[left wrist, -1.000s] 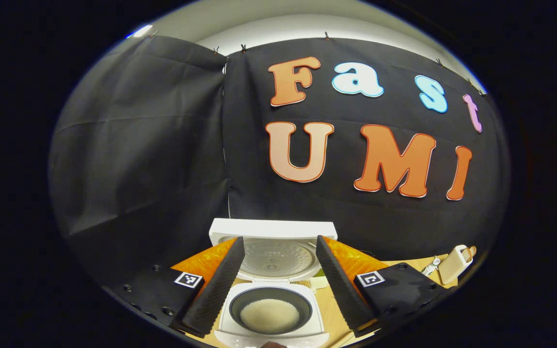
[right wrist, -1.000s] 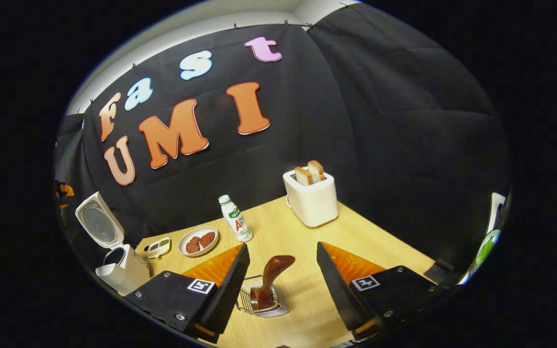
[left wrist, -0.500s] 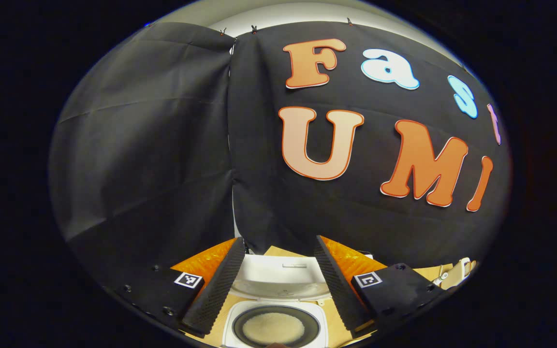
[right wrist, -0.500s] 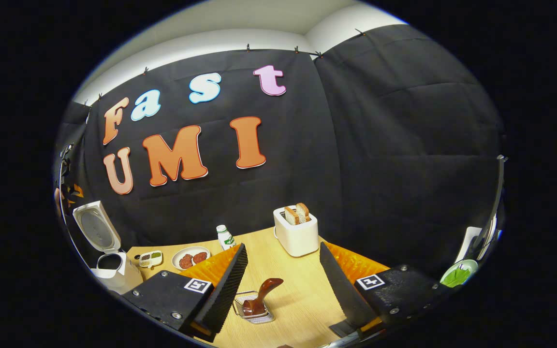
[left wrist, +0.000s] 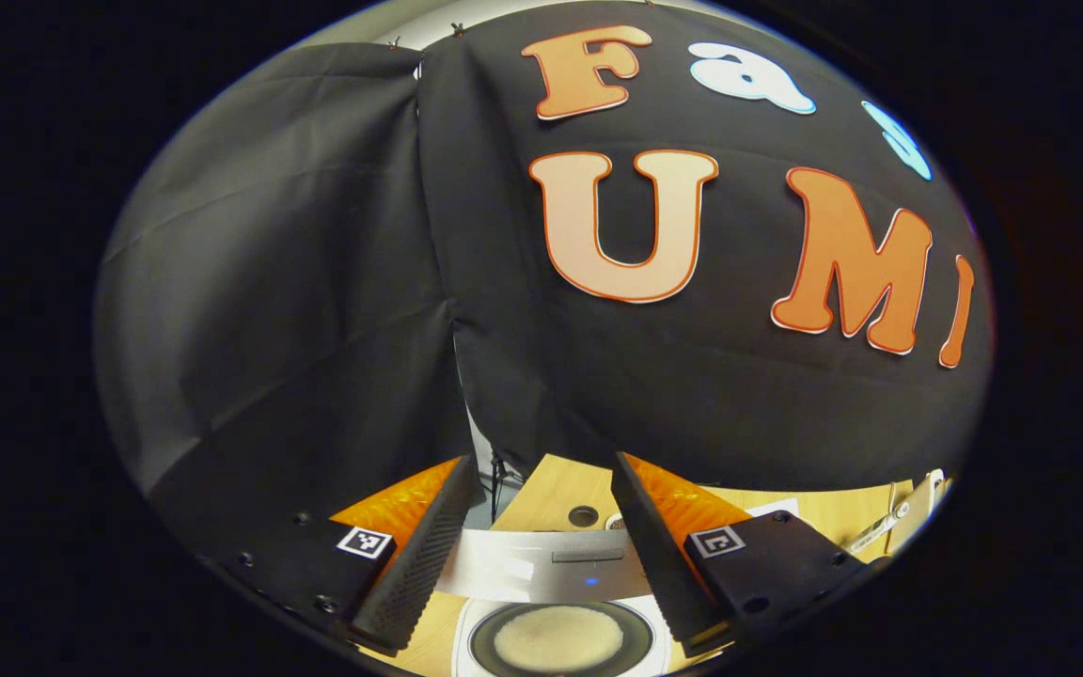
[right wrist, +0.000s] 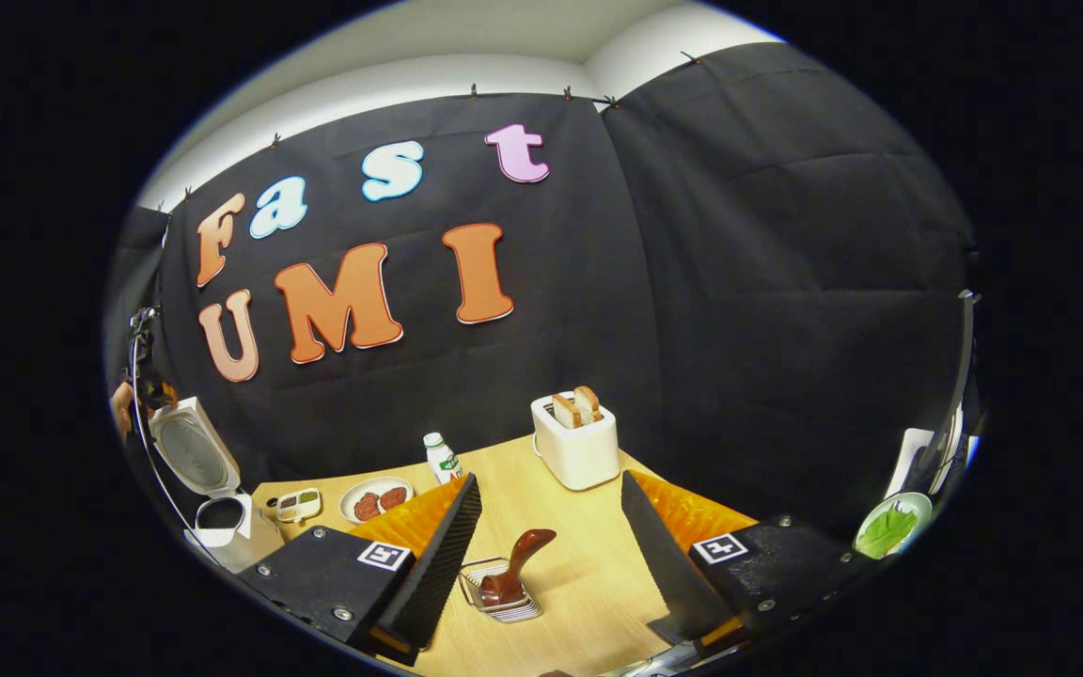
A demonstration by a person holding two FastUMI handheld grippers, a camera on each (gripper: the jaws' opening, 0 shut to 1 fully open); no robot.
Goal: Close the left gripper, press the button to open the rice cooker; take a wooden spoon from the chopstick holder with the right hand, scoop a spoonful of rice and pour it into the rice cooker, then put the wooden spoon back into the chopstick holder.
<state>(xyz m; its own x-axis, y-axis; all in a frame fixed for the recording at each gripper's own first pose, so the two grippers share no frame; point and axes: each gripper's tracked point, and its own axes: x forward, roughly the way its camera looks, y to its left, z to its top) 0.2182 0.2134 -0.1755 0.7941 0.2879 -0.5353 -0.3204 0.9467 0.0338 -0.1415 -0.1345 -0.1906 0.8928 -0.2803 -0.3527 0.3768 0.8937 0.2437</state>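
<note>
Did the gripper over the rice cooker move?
Yes. The left gripper moved up and forward: the cooker has slid down toward the bottom of its view, and the lid now looks flattened.

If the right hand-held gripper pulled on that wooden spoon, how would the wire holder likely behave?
The chopstick holder looks like thin open wire, so probably light and apt to slide or lift. The wooden spoon leans out to one side, so it may tip that way. The spoon itself looks rigid.

place: staged kitchen booth | evidence: black cloth wall point(right wrist: 739, 282) at 12 o'clock; wooden table point(right wrist: 588, 564) with toaster point(right wrist: 576, 442) at 12, rice cooker point(right wrist: 212, 489) at 9, plate of food point(right wrist: 376, 500)
</note>
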